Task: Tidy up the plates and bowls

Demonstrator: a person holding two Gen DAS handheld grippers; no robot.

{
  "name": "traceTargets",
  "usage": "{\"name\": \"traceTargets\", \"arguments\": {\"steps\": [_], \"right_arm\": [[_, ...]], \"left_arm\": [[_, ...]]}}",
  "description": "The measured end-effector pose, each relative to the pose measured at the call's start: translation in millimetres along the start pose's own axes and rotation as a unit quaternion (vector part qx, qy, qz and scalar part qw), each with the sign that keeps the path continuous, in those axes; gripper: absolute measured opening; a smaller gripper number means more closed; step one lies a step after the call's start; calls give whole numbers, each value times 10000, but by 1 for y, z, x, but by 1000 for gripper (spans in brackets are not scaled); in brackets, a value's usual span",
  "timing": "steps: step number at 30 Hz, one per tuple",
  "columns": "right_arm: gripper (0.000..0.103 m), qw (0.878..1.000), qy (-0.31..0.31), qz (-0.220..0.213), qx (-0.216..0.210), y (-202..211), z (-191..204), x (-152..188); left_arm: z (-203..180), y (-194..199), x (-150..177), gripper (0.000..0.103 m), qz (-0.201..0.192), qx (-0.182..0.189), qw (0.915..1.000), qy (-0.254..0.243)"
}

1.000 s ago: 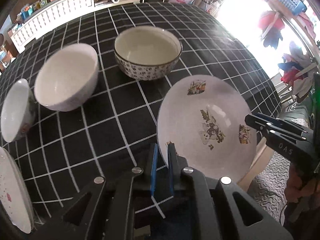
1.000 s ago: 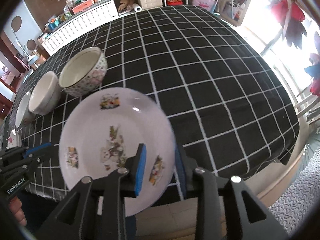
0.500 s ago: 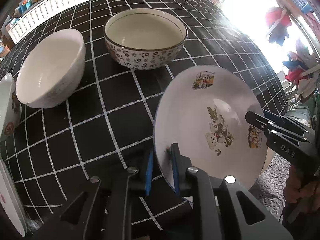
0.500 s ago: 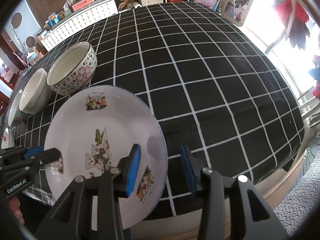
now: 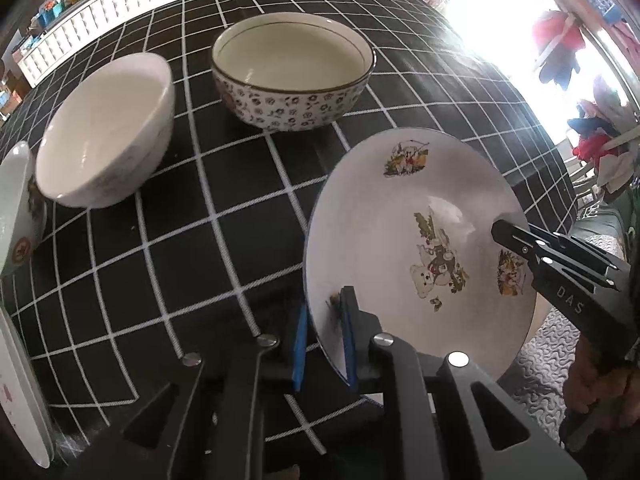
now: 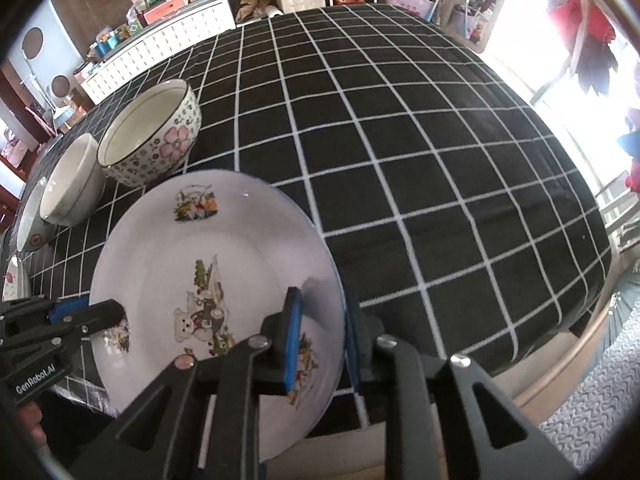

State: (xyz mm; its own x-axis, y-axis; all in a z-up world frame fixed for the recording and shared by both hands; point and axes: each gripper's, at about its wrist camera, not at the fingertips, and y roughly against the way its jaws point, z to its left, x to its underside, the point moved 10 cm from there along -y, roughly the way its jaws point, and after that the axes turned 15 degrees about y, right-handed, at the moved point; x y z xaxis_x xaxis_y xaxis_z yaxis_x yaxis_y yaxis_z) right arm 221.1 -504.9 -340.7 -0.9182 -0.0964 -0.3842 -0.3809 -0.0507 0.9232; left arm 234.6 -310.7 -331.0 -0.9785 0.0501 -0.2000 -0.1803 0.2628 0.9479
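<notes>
The white plate [image 6: 208, 264], glossy, round and printed with small cartoon bears, hangs tilted over the near edge of the surface [image 6: 400, 128], part of it past the edge. The left gripper [image 5: 323, 344] has its blue-padded fingers [image 5: 299, 348] clamped on the plate's left rim. The right gripper [image 6: 320, 344] straddles the opposite rim, its fingers closing, with the plate rim between the pads. Right of the plate, the black cloth with its white grid runs bare to the far and right edges. Just behind the plate stands a deep floral-patterned bowl [image 5: 292, 76] with a dark rim line; left of the plate, a plain white bowl [image 5: 104, 132], then a smaller bowl [image 5: 16, 208], and a plate's edge [image 5: 20, 396] at the frame's border.
</notes>
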Motion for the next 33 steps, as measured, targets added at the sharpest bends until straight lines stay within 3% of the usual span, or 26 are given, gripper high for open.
{"name": "traceTargets", "arguments": {"steps": [11,25,33], "right_arm": [[24,9989,432,162,-63,17,80,10],[24,9950,986,-108,-101,56,193,-24],[24,9915,1233,-295,-305,65,267,-44]], "left_arm": [[66,23,30,13,-61,-45,9982,603],[162,90,43,13,-559,89,9909,1221],[240,133,53,14,-780,-9,9862,1464]]}}
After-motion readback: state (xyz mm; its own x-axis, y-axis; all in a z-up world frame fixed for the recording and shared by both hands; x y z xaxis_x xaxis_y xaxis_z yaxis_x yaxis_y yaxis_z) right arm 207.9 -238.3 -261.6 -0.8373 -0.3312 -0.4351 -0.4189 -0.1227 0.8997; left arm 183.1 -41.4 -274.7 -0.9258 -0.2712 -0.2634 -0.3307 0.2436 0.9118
